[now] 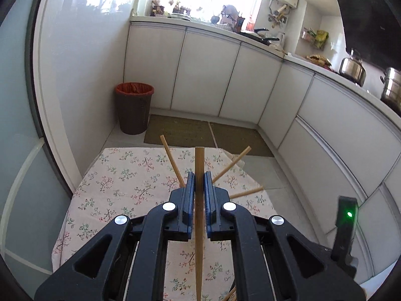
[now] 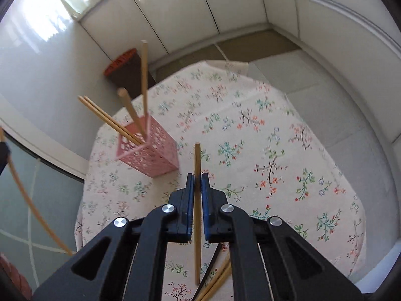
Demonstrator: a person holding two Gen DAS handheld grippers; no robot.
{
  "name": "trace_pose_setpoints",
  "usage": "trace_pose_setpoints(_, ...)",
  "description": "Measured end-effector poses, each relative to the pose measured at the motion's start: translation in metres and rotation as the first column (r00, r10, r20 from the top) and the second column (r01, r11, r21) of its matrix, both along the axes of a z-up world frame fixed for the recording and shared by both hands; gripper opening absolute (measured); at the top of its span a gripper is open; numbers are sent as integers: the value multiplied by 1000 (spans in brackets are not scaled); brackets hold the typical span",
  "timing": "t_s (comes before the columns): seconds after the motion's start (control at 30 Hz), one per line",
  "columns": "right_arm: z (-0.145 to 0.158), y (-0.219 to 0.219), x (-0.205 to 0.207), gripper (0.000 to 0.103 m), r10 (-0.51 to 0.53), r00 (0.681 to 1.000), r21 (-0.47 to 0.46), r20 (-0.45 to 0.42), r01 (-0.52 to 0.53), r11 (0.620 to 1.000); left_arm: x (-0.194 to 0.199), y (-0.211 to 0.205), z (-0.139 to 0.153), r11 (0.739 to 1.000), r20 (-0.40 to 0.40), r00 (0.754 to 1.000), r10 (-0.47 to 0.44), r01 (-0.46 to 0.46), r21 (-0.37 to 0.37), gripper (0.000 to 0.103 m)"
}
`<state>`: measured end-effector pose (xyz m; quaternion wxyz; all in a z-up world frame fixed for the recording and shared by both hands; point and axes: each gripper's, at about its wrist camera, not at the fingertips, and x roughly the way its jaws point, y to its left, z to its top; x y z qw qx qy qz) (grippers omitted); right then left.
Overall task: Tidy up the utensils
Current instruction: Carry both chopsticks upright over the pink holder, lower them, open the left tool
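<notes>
Chopsticks are what I'm sorting: my right gripper (image 2: 197,181) is clamped on one chopstick (image 2: 197,165) held above the floral tablecloth (image 2: 288,150), and my left gripper (image 1: 199,181) is clamped on a flat wooden utensil (image 1: 199,160), both well short of the pink basket (image 2: 150,153) near the table's far left edge. Each stick is pinched at mid-length, so I judge it could pivot or slip. Four sticks (image 2: 136,115) already lean out of the basket, and a careless insertion could tip it.

Black grippers (image 1: 199,178), blue jaws, silver screws
</notes>
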<state>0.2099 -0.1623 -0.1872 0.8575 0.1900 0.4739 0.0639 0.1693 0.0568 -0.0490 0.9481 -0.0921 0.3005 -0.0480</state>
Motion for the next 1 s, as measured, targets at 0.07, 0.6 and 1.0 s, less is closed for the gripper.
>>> trace_pose_setpoints(0.07, 17, -3, -5, 6, 20, 998, 2, 55, -20, 1000, 6, 2, 7, 999, 25, 999, 33, -32, -26, 6)
trace_pose_setpoints(0.6, 81, -34, -25, 6, 21, 976, 85, 216, -40, 996, 73, -34, 36, 982, 240, 956, 169, -183, 38, 6)
trace_pose_setpoints(1.0, 93, -30, -27, 6, 24, 971, 84, 239, -45, 995, 71, -5, -16, 979, 162, 966, 201, -205, 5, 39)
